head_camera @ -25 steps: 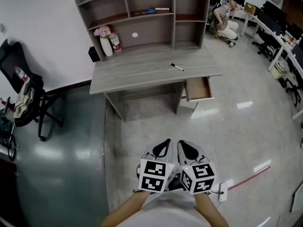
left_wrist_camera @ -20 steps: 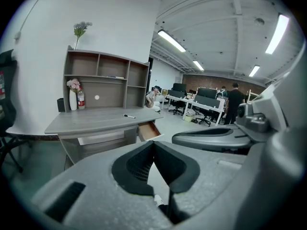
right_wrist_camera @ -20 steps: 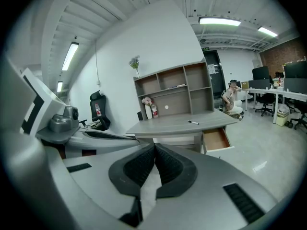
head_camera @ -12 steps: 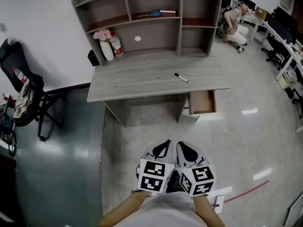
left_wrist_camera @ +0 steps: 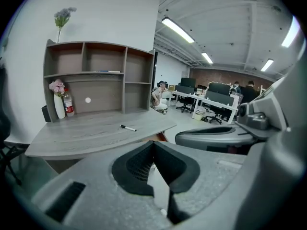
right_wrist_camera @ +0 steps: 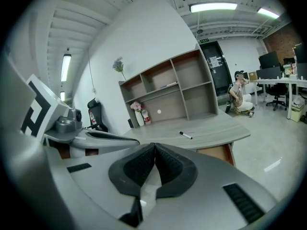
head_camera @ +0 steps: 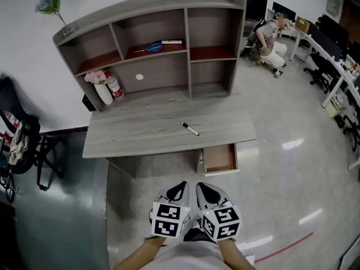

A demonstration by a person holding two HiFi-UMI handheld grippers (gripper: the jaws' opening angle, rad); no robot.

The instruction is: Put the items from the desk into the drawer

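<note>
Left gripper (head_camera: pixel 181 184) and right gripper (head_camera: pixel 200 185) hang side by side close to me over the floor. Each has its jaws pressed together with nothing between them. Ahead I see the desk (head_camera: pixel 140 135). A marker (head_camera: pixel 190 129) lies on its right half, well apart from both grippers. The drawer (head_camera: pixel 220 170) stands pulled out under the desk's right end. Scissors (head_camera: pixel 154 47) lie on a shelf of the hutch (head_camera: pixel 188 38). A vase (head_camera: pixel 102 91) and bottle (head_camera: pixel 114 86) stand at the desk's far left. A chair (head_camera: pixel 22 145) is at the left, and a person (head_camera: pixel 270 38) sits on the floor far right.
</note>
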